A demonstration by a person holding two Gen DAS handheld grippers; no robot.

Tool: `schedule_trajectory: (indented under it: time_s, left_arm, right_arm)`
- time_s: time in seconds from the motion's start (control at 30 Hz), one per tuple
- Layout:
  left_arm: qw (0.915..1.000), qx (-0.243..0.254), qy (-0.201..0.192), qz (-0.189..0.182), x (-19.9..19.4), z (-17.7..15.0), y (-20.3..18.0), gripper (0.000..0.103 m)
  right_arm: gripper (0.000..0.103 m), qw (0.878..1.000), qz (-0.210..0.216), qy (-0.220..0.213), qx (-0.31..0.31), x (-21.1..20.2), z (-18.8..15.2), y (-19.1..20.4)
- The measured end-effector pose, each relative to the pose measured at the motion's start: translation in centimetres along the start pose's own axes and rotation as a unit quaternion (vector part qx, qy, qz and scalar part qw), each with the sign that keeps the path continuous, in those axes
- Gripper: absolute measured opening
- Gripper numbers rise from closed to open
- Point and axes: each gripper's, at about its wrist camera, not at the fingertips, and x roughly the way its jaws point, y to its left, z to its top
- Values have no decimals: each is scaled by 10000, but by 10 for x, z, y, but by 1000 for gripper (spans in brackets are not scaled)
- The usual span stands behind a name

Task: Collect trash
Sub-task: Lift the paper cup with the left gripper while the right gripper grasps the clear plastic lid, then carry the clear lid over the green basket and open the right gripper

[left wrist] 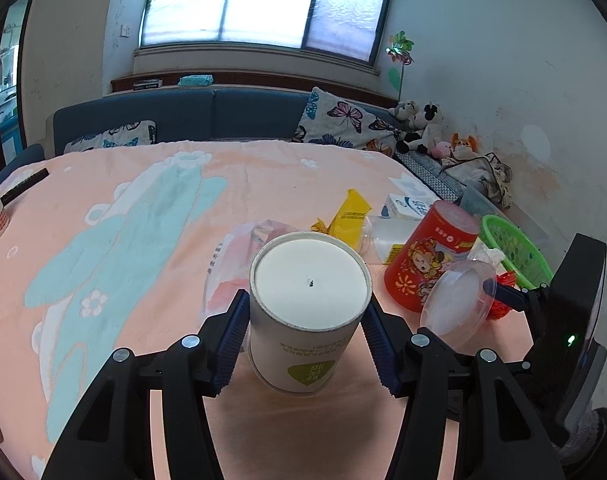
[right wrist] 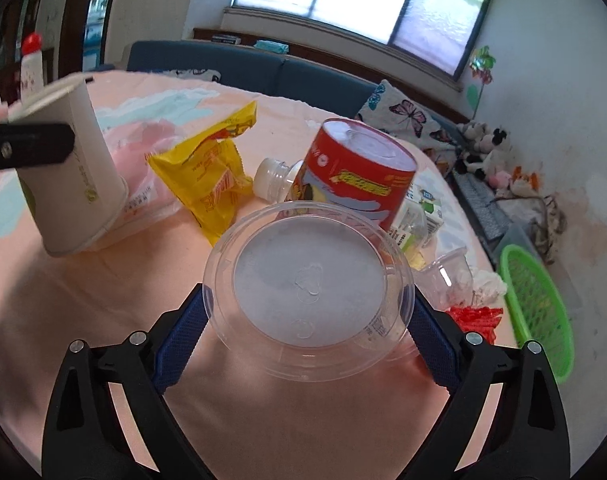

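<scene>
My left gripper [left wrist: 306,300] is shut on a white paper cup [left wrist: 309,280] that is turned upside down, with its blue pads against both sides of the wall. The same cup [right wrist: 75,160] shows at the left in the right wrist view, tilted and clear of the cloth. My right gripper [right wrist: 307,294] is shut on a clear plastic bowl [right wrist: 309,284], bottom up, pads at its rim. In the left wrist view this bowl [left wrist: 455,304] hangs tilted. More trash lies behind: a red printed cup [right wrist: 359,172], a yellow wrapper [right wrist: 211,172], a capped clear bottle [right wrist: 269,176].
A green mesh basket [right wrist: 539,308] stands at the right edge of the peach cloth [right wrist: 103,300]. Near it lie a small clear cup [right wrist: 447,276], white tissue [right wrist: 491,284], red crinkled plastic [right wrist: 475,316] and a milk carton [right wrist: 427,200]. A pink plastic bag [right wrist: 143,152] lies behind the white cup.
</scene>
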Motion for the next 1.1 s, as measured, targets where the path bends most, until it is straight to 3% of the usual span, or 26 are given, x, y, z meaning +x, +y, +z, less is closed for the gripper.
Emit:
schedule_trajectory:
  time_s: [0.33, 0.7, 0.83, 1.1]
  left_arm:
    - [9984, 449, -115, -337, -7, 17, -51, 54]
    - [9930, 826, -84, -836, 16, 46, -138, 54]
    - [9917, 918, -109, -892, 25, 56, -164, 54]
    - [9907, 1023, -8, -894, 33, 61, -188, 54]
  right_arm:
    - [93, 9931, 630, -49, 988, -41, -4, -79]
    - [93, 9804, 14, 54, 1968, -47, -32, -217]
    - [93, 9725, -88, 223, 2317, -34, -48, -270]
    - [94, 9538, -54, 761, 2905, 7, -79, -335]
